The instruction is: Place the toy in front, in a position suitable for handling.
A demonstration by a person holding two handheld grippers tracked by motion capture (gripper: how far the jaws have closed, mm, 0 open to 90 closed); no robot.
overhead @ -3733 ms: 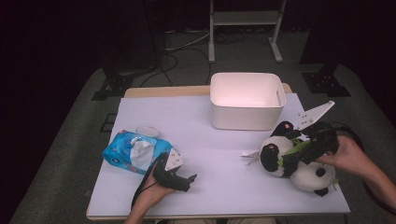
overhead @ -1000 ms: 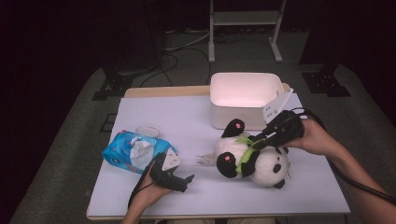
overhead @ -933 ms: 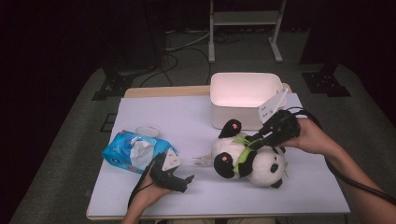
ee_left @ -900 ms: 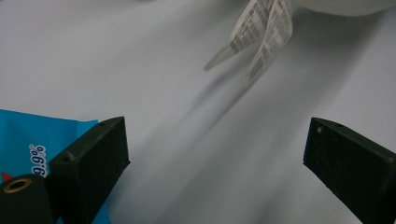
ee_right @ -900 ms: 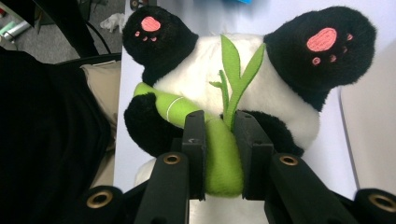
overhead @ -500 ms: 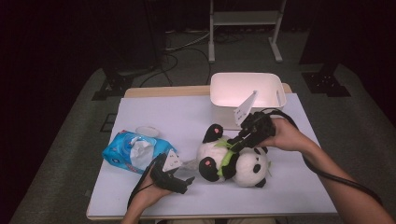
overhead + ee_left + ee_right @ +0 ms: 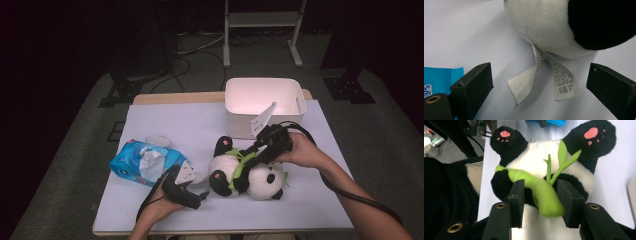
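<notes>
- Between my right gripper's (image 7: 541, 202) jaws sits the plush panda's (image 7: 245, 172) green bamboo stalk (image 7: 541, 195); they have just been opening, pads off it.
- Ahead of my left gripper (image 7: 539, 82), jaws wide, lie the panda's care tags (image 7: 554, 75) on the table (image 7: 165, 125).
- I'd best ease my right clear before closing my left squarely on the tags.

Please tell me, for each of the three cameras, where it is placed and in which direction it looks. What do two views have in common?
High view: above the person's side, looking forward and down on the table; both forearms enter from below.
Left gripper view: on the left gripper, open, facing the plush panda and its label.
Right gripper view: on the right gripper, its jaws around the panda's green bamboo.
All share the panda.
</notes>
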